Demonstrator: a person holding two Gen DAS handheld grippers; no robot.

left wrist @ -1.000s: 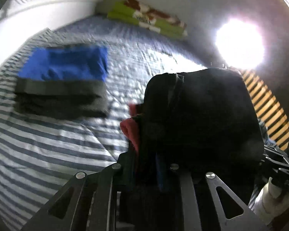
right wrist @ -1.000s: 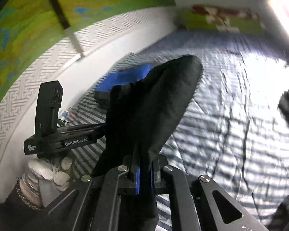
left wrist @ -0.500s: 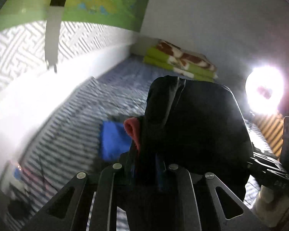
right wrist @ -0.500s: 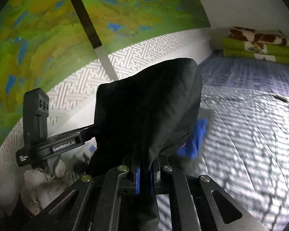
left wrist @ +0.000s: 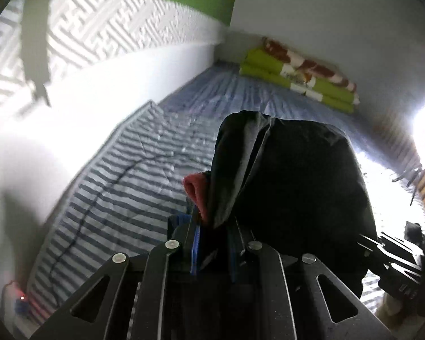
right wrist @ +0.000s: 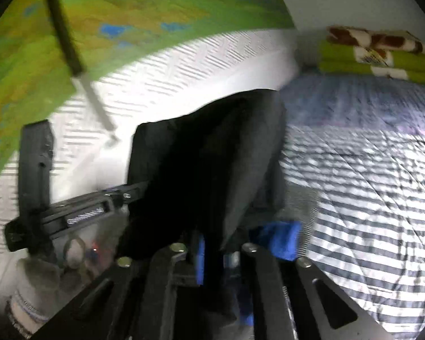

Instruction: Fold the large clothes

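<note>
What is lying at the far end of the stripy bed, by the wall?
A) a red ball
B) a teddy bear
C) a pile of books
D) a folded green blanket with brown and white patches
D: a folded green blanket with brown-and-white patches lies against the far wall on the striped bed.
</note>
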